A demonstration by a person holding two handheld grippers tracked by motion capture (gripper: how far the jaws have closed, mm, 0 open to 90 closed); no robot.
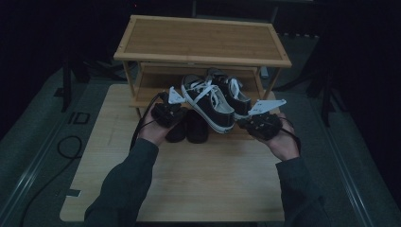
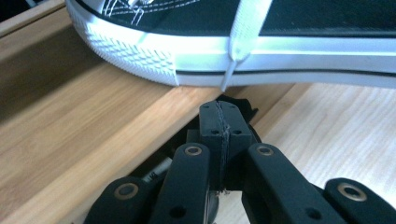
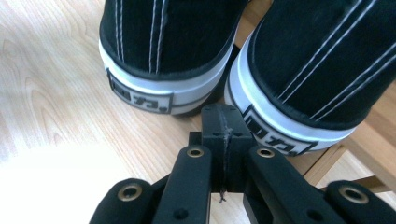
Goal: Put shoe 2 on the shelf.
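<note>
Sneakers (image 1: 215, 100) rest on rack (image 1: 142, 100). Left gripper (image 2: 219, 122) and right gripper (image 3: 223, 122), both clenched empty, sit just beside them.

The right gripper (image 3: 223, 119), jaws pressed together empty, points between two black canvas sneakers' white-rubber heels (image 3: 163, 91) on pale wood table (image 3: 51, 93).

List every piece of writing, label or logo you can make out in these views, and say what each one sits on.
Heel patch of the left-hand shoe in the right gripper view: dark characters in a rectangle, too stylised to read.
Heel patch of the right-hand shoe: the same kind of mark, unreadable.
Small white label below the left claw: print too small and cut off to read.
Floor marking left of the table, high view: looks like "ID", dim and uncertain.
</note>
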